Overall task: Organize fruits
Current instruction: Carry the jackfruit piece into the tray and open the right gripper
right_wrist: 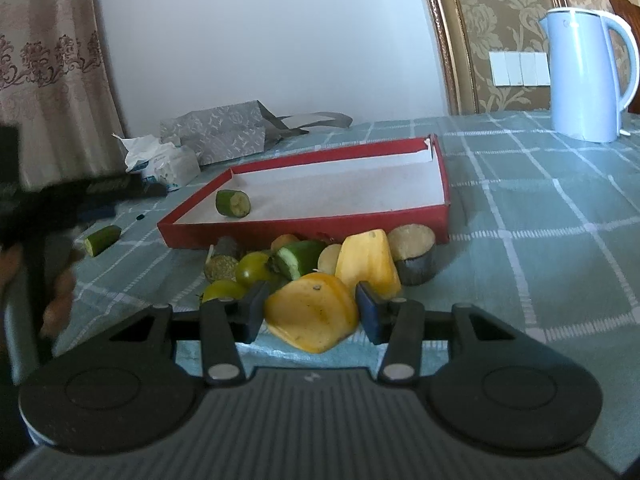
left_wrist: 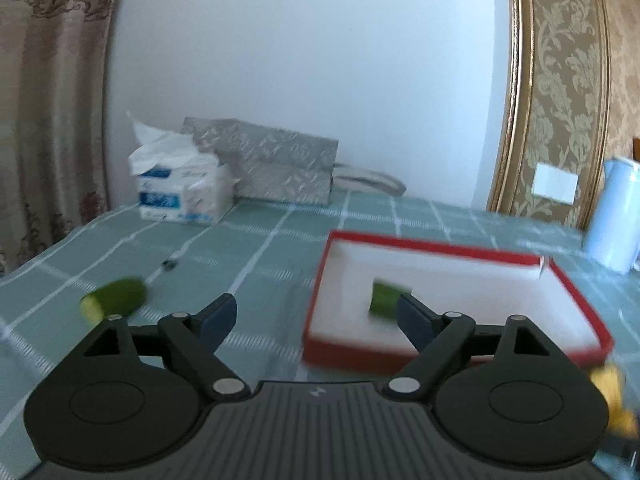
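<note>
A red box (left_wrist: 440, 246) with a white floor lies on the green checked cloth, and one cut cucumber piece (left_wrist: 384, 300) rests inside it near the left wall. My left gripper (left_wrist: 314, 304) stands open with nothing between its fingers, just left of the box. Another cucumber piece (left_wrist: 114, 300) lies on the cloth to its left. In the right wrist view, my right gripper (right_wrist: 311, 310) is shut on a yellow fruit piece (right_wrist: 312, 316) at the front of a pile below the red box (right_wrist: 304, 224). The left gripper (right_wrist: 132, 200) shows at the left edge.
The pile holds green tomatoes (right_wrist: 254, 268), a second yellow piece (right_wrist: 368, 262), a cut cucumber (right_wrist: 300, 258) and a dark eggplant stub (right_wrist: 414, 256). A pale blue kettle (right_wrist: 584, 76) stands at the far right. A tissue pack (left_wrist: 180, 192) and grey bag (left_wrist: 280, 168) sit against the wall.
</note>
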Action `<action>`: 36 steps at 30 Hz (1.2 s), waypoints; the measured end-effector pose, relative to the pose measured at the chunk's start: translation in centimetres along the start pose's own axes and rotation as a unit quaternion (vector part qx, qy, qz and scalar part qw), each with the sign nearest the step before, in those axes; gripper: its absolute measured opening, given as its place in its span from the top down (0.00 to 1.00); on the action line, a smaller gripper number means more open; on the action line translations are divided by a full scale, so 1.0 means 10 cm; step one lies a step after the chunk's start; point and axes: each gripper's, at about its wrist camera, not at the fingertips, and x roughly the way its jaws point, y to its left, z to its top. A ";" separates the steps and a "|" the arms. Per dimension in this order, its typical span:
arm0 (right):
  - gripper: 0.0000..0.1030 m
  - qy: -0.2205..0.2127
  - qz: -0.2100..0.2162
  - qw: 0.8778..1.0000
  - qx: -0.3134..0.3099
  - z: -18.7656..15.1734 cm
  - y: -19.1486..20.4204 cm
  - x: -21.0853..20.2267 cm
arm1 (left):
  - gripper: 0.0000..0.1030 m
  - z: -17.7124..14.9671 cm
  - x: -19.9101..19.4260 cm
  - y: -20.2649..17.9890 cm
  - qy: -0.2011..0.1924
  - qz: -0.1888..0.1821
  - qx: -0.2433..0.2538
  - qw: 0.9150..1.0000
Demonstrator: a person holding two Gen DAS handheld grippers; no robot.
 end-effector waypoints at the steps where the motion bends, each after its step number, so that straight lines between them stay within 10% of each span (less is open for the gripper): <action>1: 0.56 -0.002 -0.002 1.000 -0.001 0.00 0.01 -0.01 | 0.15 -0.06 -0.03 0.02 0.007 0.000 0.000 1.000; 14: 0.56 -0.075 -0.071 0.988 -0.117 0.56 0.28 -0.07 | 0.15 -0.23 0.03 0.02 0.062 -0.027 0.017 0.998; 27: 0.57 0.101 -0.124 0.977 -0.137 1.22 0.00 1.67 | 0.15 -0.22 0.13 0.14 0.086 -0.027 -0.021 0.996; 31: 0.24 0.101 -0.130 0.974 -0.158 1.17 0.05 1.77 | 0.15 -0.23 0.14 0.11 0.089 -0.029 -0.012 0.996; 36: 0.21 0.039 -0.138 0.972 -0.184 1.13 0.20 1.42 | 0.15 -0.23 0.14 0.11 0.089 -0.033 -0.010 0.995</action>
